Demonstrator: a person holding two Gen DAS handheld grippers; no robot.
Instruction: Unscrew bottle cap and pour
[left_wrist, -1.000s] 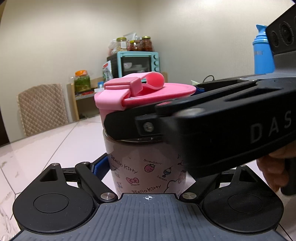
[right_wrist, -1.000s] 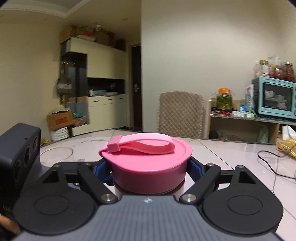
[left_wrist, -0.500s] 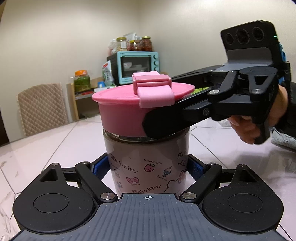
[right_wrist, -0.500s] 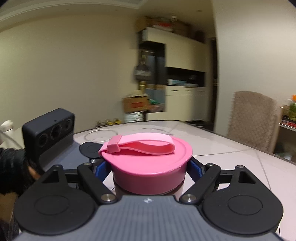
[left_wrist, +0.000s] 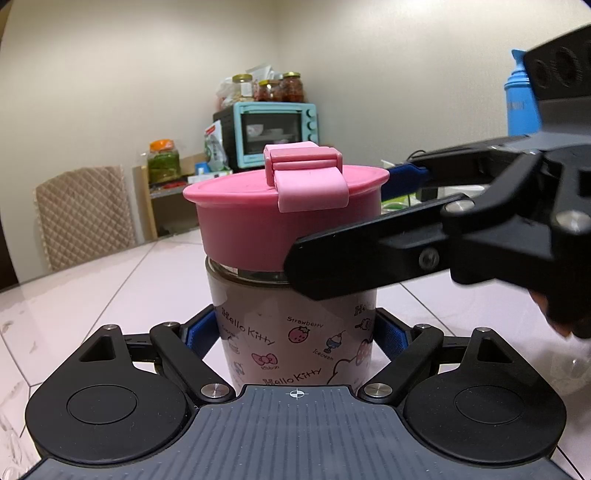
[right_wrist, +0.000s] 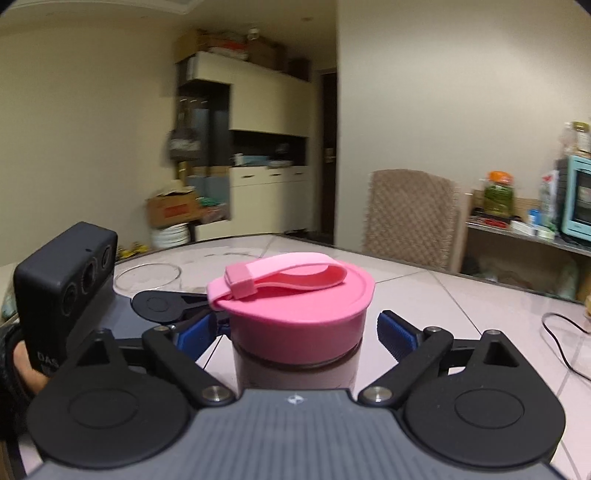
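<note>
A Hello Kitty bottle (left_wrist: 295, 332) with a pink screw cap (left_wrist: 288, 218) and pink strap stands upright on the white tiled table. My left gripper (left_wrist: 295, 332) is shut on the bottle's body, blue pads against both sides. My right gripper (right_wrist: 295, 328) sits around the cap (right_wrist: 295, 317) with its jaws open; the right blue pad (right_wrist: 395, 334) stands clear of the cap. In the left wrist view the right gripper (left_wrist: 373, 221) reaches in from the right at cap height.
A glass bowl (right_wrist: 147, 275) sits on the table behind the left gripper. A blue flask (left_wrist: 521, 107) stands at the right. A padded chair (left_wrist: 85, 214), a shelf with jars and a teal oven (left_wrist: 277, 133) are behind the table. A black cable (right_wrist: 561, 343) lies at right.
My right gripper has let go of the cap and opened, then swung back around the bottle. The cap has turned; its strap hinge now faces the left wrist camera. The left gripper kept still.
</note>
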